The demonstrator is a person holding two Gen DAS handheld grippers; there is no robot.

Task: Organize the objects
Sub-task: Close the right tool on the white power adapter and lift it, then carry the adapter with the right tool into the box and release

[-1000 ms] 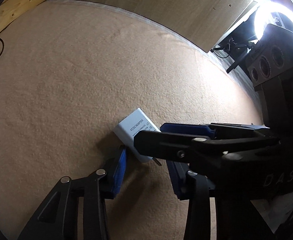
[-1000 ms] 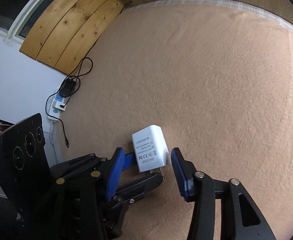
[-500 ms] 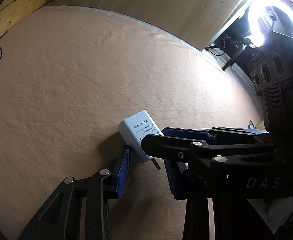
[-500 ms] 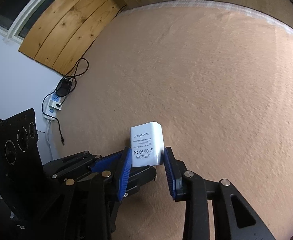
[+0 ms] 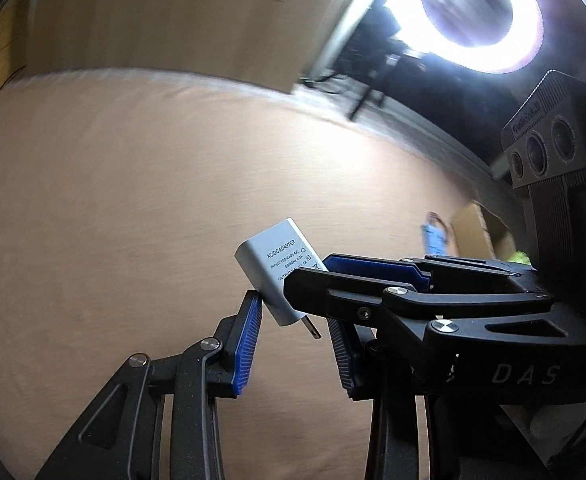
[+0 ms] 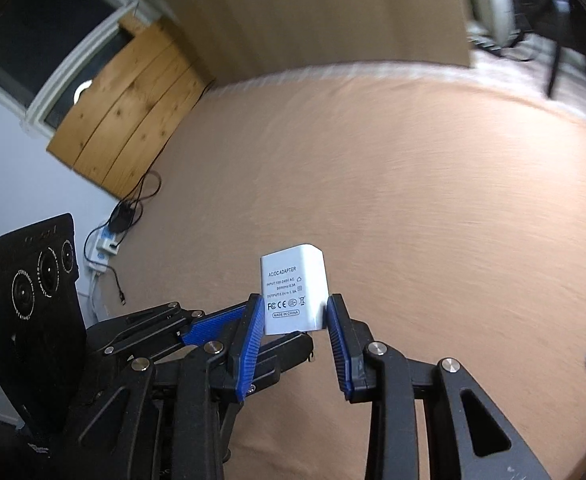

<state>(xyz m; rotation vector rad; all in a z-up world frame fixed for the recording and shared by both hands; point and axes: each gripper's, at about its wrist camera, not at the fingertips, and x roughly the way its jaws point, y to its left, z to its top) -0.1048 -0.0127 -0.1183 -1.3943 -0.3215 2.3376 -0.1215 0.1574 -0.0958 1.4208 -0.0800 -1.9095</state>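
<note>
Gripped white adapter (image 6: 295, 294) between right gripper's (image 6: 293, 316) blue pads, lifted clear above tan carpet (image 6: 433, 200). Read "AC/DC ADAPTER", "FC CE", "MADE IN CHINA". Left gripper (image 5: 291, 320) stood narrowly parted around adapter's prong end; contact unclear. Glimpsed cardboard box (image 5: 479, 232) near carpet's far right edge, contents blurred.

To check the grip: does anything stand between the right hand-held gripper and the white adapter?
Nothing visible does: the right hand-held gripper presses its pads directly on the white adapter. The left hand-held gripper only flanks it.
</note>
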